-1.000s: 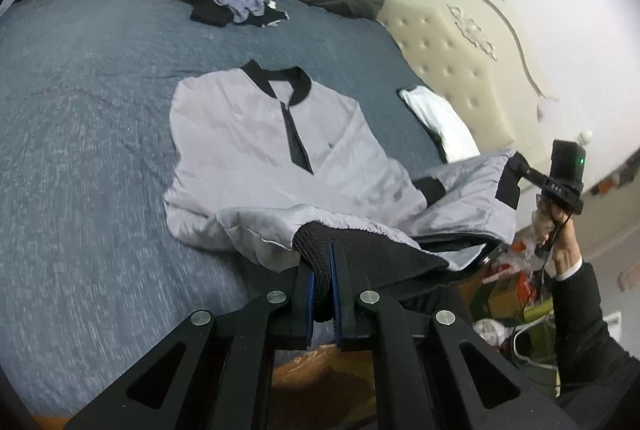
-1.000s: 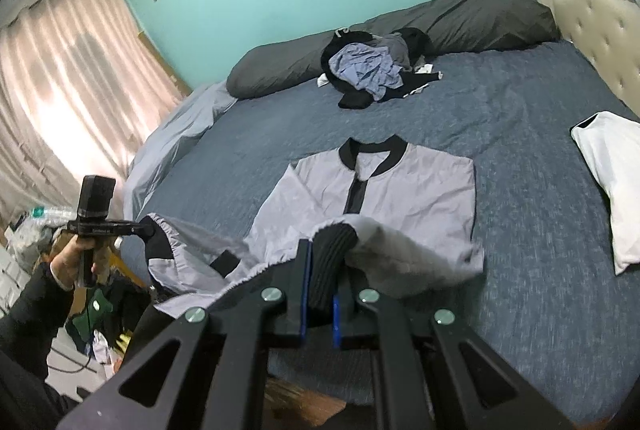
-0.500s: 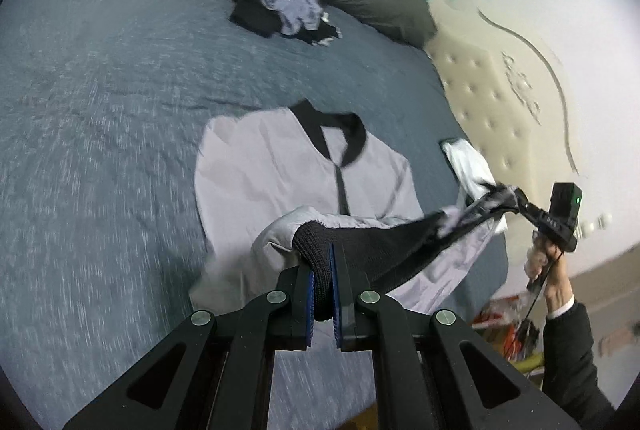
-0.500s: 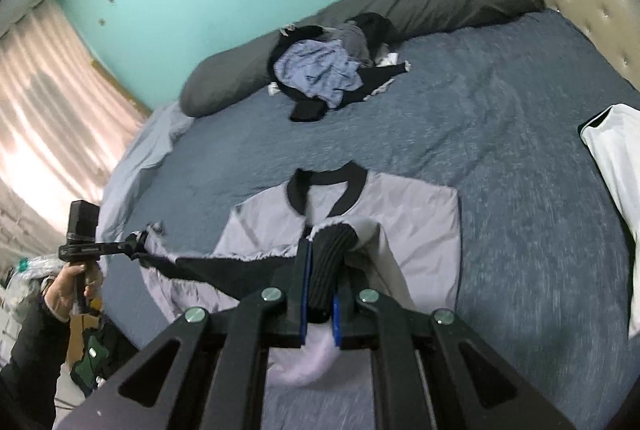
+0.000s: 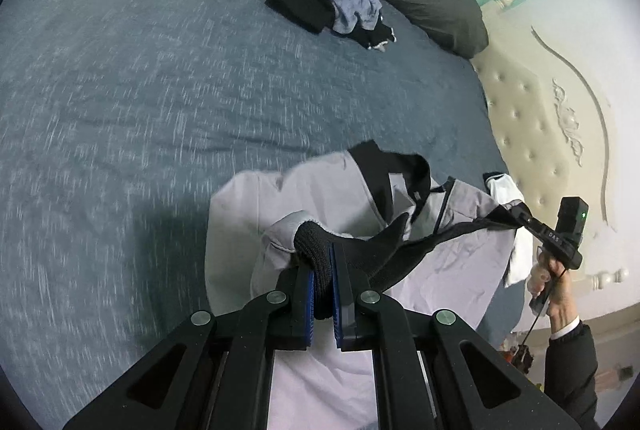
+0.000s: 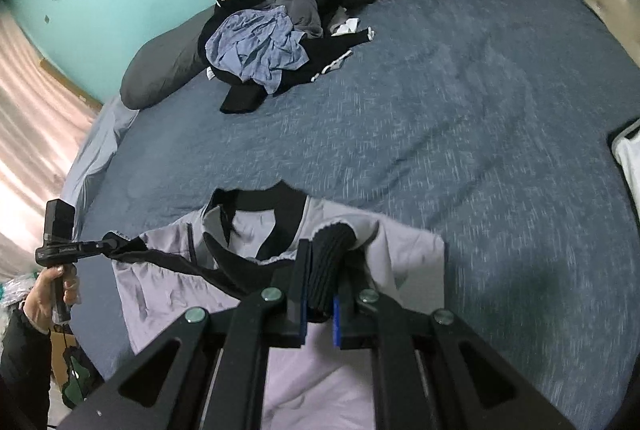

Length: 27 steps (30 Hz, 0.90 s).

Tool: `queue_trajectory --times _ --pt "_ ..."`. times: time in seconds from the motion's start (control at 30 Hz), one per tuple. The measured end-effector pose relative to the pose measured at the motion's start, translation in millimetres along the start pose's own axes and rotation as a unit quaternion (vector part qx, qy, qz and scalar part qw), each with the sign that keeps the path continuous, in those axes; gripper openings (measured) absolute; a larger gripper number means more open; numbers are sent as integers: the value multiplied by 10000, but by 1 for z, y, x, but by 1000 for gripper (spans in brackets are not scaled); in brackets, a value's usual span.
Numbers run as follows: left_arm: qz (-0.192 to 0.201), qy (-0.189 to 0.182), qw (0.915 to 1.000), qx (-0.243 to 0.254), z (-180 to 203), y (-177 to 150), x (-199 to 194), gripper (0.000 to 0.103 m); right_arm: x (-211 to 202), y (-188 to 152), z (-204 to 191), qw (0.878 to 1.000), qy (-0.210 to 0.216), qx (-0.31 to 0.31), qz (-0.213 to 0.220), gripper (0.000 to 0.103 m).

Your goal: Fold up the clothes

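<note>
The left gripper (image 5: 323, 278) is clamped on the black ribbed hem of the grey jacket (image 5: 248, 213), and the right gripper (image 6: 320, 290) pinches the same hem further along. The jacket is draped from both over the blue bed (image 5: 140, 89). Only the right wrist view shows the curtain (image 6: 36, 117). Beyond, the clothes pile (image 6: 264, 49) lies against the pillows

Through both fisheye lenses I saw soft, dim indoor light, brightest at the curtain (image 6: 36, 133) on the left. Motion blur streaked the bed (image 5: 168, 77), while the gripper arms stayed sharp. A faint shadow lay beside the shirt (image 5: 256, 213). Black vignetting curved the frame corners.
</note>
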State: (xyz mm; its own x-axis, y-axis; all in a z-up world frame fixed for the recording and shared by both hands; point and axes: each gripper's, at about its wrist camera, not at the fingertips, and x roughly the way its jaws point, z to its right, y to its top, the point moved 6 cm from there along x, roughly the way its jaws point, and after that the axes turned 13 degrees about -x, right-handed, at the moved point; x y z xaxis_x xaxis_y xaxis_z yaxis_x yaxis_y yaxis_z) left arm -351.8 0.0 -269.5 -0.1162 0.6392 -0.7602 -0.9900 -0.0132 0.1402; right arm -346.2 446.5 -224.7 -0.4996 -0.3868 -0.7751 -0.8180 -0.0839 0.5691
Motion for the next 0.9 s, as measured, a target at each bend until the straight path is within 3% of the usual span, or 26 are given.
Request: queue_trajectory --times 0.2,0.43,0.67,0.77,0.83,0.9 --pt "7 -73 9998 -189 -9 30 25 7 27 17 20 9999 -111 39 -70 8" --pt "-161 -87 9973 -711 -40 39 69 10 85 -2 49 9966 -271 490 -600 8" --pt "-18 -328 9977 -594 -38 39 68 14 80 -7 57 9952 -51 877 -434 11" --pt "94 -637 9959 -632 -32 41 56 28 73 -6 59 9939 52 1054 -310 12" --pt "256 -703 9946 -714 -30 43 45 57 68 -6 60 9928 120 1172 -227 15" --pt "434 -747 9931 -794 -28 45 32 66 64 -5 61 9914 188 1290 -144 20"
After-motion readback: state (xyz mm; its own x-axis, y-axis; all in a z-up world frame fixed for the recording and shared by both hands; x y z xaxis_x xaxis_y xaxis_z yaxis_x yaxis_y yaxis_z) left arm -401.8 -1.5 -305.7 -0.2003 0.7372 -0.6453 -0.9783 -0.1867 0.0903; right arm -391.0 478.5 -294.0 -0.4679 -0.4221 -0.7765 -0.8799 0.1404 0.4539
